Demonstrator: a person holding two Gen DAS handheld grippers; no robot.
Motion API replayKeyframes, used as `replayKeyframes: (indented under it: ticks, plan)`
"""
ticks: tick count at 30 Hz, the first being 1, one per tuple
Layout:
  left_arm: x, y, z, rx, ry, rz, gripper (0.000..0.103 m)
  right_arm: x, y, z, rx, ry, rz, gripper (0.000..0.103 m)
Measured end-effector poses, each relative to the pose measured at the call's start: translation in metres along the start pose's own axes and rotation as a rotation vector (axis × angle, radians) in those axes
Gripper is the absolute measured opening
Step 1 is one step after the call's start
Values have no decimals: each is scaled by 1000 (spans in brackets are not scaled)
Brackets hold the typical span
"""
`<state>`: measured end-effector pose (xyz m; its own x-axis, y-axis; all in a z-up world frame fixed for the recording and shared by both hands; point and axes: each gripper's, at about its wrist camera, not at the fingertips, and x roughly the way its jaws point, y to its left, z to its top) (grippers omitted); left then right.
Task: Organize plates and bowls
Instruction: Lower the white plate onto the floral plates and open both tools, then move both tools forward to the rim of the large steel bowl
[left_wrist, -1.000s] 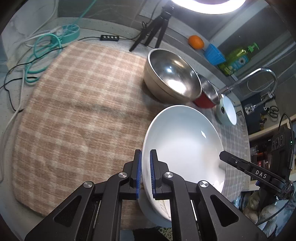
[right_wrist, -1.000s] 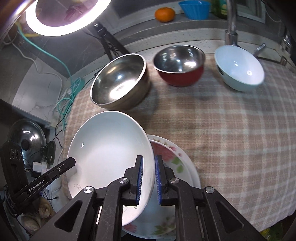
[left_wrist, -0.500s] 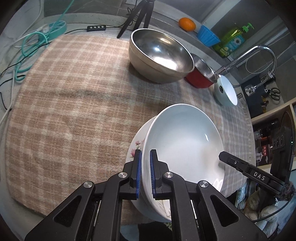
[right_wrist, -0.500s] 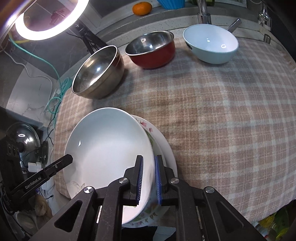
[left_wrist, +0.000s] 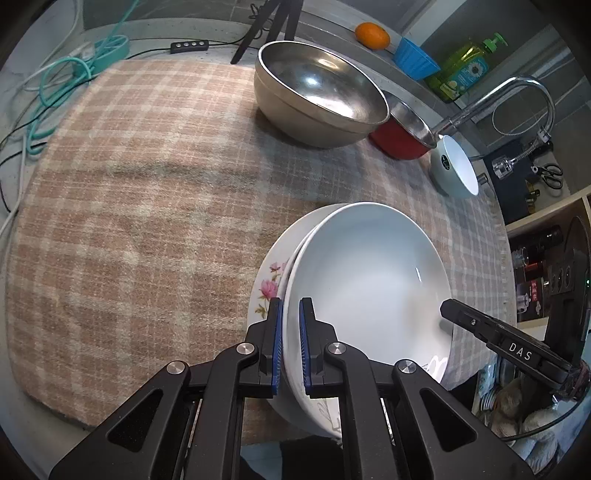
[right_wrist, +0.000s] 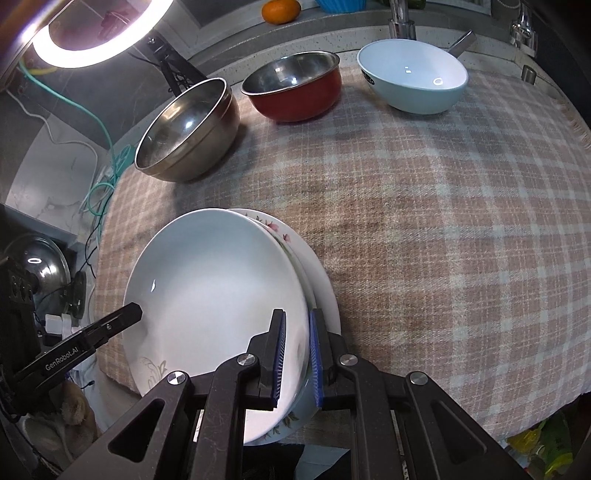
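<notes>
A pink and cream plaid cloth (right_wrist: 443, 229) covers the counter and holds all the dishes. At its near edge, a deep white plate (left_wrist: 365, 280) sits nested on a floral-rimmed plate (left_wrist: 266, 284), whose pink flowers peek out along one side; in the right wrist view the white plate (right_wrist: 218, 295) covers most of the floral plate (right_wrist: 291, 243). At the far side of the cloth stands a large steel bowl (left_wrist: 317, 92), with a smaller red bowl (right_wrist: 291, 86) just beside it and a pale blue bowl (right_wrist: 412, 75) beyond that, near the faucet (left_wrist: 517, 96). The left gripper (left_wrist: 290, 343) pinches the white plate's near rim between its blue pads (left_wrist: 277, 347). The right gripper (right_wrist: 295, 362) straddles the opposite rim of the same plate; its blue pads (right_wrist: 279, 358) sit slightly apart from the rim, with a small gap visible on each side. An orange (right_wrist: 280, 10) rests on the back ledge under a lit ring light (right_wrist: 92, 40).
</notes>
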<state>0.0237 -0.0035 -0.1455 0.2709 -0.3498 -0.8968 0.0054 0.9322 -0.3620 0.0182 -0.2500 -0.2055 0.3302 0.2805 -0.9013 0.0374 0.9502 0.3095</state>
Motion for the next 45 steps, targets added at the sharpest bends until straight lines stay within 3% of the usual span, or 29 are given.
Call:
replayKeyframes:
  ticks: [13, 17, 26, 36, 39, 45]
  plan:
    - [0, 0, 2, -6, 17, -16, 7, -5, 3, 2, -14, -21, -6, 15]
    - [-8, 0, 2, 10, -8, -10, 7, -16, 10, 4, -55, -59, -10, 29]
    - [-23, 4, 7, 3, -41, -29, 7, -24, 9, 9, -30, -93, 35, 29]
    - [-38, 37, 29, -69, -89, -10, 7, -39, 9, 21, -33, -185, 68, 30]
    - [-43, 45, 37, -76, -110, 7, 7, -41, 14, 27, -51, -192, 87, 39]
    - [-51, 56, 57, -87, -147, 18, 10, -43, 30, 42, -104, -207, 32, 41]
